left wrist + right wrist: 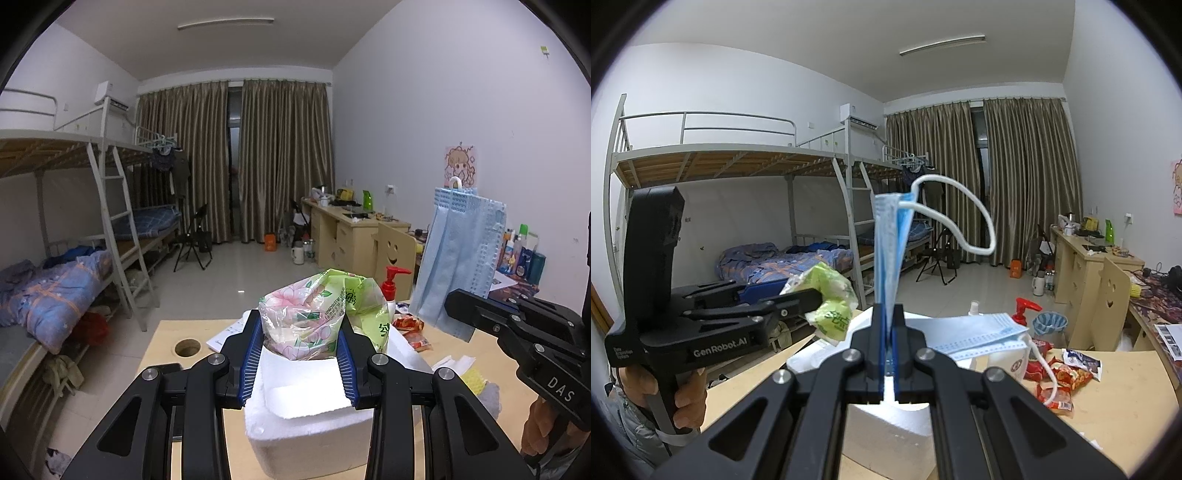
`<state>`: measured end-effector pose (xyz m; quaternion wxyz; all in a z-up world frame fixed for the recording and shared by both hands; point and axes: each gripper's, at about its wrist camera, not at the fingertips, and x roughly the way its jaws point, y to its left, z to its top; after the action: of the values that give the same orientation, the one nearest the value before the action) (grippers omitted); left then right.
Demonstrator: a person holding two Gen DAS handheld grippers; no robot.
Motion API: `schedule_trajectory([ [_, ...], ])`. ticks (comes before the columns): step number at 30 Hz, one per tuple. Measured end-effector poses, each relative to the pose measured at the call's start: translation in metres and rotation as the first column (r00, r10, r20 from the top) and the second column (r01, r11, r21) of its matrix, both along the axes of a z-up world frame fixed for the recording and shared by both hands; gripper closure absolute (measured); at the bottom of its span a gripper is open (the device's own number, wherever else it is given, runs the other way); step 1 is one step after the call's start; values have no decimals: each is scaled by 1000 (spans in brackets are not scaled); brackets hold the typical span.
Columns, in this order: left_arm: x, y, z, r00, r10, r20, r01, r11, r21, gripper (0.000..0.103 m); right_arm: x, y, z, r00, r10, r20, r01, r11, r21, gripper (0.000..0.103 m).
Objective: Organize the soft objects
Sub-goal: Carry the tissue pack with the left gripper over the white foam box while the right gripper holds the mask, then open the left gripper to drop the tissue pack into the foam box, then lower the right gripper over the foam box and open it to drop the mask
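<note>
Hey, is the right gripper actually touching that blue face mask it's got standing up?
Touching. In the right wrist view the right gripper has its fingers shut flat on the blue face mask, which stands up from between them with no gap showing.

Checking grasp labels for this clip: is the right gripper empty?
No, the right gripper has its fingers shut on a blue face mask that stands up between them.

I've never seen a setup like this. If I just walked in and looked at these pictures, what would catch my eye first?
Probably the two black handheld tools and what they hold. The right gripper has its jaws shut on a blue face mask, which stands straight up with white ear loops curling off to the right. The left gripper clamps a crinkly flowered plastic packet above a white foam box on the wooden table.
</note>
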<state>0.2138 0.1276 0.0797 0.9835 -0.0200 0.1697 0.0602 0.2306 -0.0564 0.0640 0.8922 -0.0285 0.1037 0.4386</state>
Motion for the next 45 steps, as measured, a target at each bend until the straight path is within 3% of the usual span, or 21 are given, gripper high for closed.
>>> schedule_trajectory([
  [19, 55, 13, -20, 996, -25, -88, 24, 1000, -18, 61, 18, 3, -4, 999, -18, -32, 18, 1000, -3, 98],
  [22, 57, 14, -20, 995, -22, -93, 20, 999, -25, 51, 21, 2, -5, 999, -20, -36, 20, 1000, -1, 98],
  [24, 58, 14, -20, 996, -3, -86, 2, 1000, -18, 37, 22, 2, -6, 999, -21, -37, 21, 1000, -3, 98],
  [26, 55, 13, -20, 997, 16, -75, -16, 1000, -6, 16, 24, 2, -7, 999, -23, -39, 23, 1000, -4, 98],
  [29, 51, 14, -18, 998, 27, -54, -28, 1000, -4, 8, 24, 2, -7, 999, -26, -38, 26, 1000, -5, 98],
  [45, 10, 33, -9, 995, 104, 7, -104, 995, -3, 1, 25, 11, -9, 999, -4, -39, 3, 1000, -23, 98],
])
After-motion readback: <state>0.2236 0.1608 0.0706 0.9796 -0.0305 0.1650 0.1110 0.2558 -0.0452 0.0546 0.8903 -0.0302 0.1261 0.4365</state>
